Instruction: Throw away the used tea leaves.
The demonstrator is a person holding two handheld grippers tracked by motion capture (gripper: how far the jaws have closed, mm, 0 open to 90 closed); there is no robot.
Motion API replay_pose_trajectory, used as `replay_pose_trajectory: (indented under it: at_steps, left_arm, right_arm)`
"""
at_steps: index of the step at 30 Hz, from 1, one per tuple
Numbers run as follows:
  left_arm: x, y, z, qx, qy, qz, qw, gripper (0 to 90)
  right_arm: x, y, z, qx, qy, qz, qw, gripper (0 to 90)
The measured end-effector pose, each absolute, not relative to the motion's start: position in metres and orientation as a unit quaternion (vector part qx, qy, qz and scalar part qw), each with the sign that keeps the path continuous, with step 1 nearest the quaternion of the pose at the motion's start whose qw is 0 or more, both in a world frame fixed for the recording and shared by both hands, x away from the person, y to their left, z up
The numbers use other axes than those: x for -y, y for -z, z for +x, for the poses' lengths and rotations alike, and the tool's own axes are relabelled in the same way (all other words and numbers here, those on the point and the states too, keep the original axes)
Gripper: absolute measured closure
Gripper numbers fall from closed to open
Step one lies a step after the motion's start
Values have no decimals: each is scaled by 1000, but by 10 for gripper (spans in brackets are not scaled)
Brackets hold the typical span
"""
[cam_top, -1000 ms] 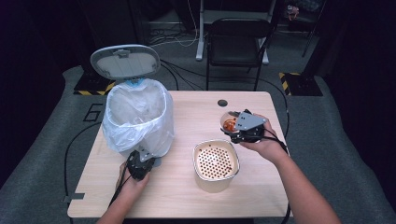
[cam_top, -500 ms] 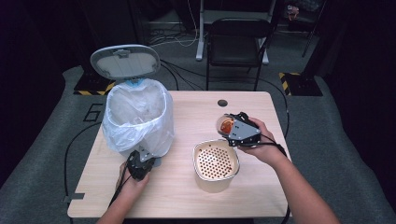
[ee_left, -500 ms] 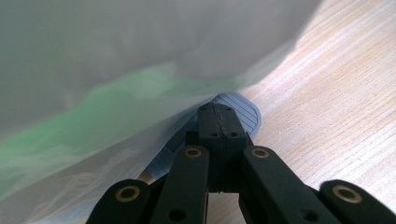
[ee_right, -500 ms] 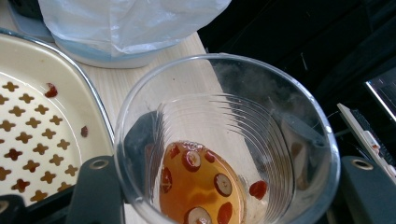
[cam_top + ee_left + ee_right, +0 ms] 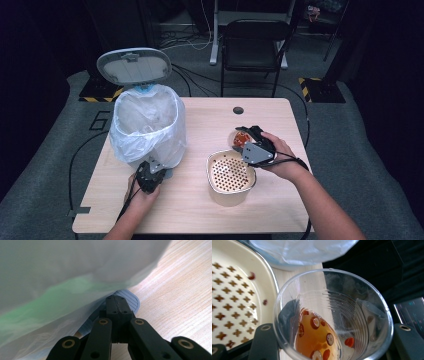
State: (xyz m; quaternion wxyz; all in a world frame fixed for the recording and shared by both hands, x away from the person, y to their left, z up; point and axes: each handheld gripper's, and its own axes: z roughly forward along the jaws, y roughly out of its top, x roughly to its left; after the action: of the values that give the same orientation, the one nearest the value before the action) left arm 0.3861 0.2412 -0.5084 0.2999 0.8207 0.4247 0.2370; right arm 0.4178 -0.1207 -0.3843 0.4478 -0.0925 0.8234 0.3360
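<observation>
One lined bin (image 5: pixel 147 127), one strainer bowl (image 5: pixel 231 176), one cup (image 5: pixel 332 315), seemingly.

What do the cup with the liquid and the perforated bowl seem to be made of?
The cup looks like thin clear plastic: transparent, glossy, with fine ridges around its wall. The perforated bowl seems to be cream plastic, perhaps enamelled metal: opaque and smooth, with even rows of holes.

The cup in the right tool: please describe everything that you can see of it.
The cup is clear, thin ribbed plastic with a rolled rim. It is tilted, its mouth toward the camera. It holds some amber liquid with red berries and pale round slices. The right tool is shut on it, a jaw on either side. It is beside the cream strainer, above the table.
</observation>
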Motion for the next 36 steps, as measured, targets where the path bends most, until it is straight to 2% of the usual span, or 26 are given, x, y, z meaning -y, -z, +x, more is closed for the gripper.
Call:
replay_pose_trajectory:
  at_steps: [9, 15, 25, 36]
  left_arm:
    - [-241, 508, 386, -425, -238, 820, 300, 900]
    - [-241, 509, 386, -424, -239, 820, 300, 900]
    - [-241, 509, 386, -426, -240, 819, 301, 900]
    - [-241, 509, 386, -426, -241, 819, 300, 900]
  right_arm:
    - [114, 386, 407, -806, -323, -137, 477, 388]
    - [106, 393, 398, -784, -294, -169, 520, 391]
    - [100, 408, 392, -755, -218, -225, 576, 395]
    - [92, 418, 385, -721, -104, -317, 607, 397]
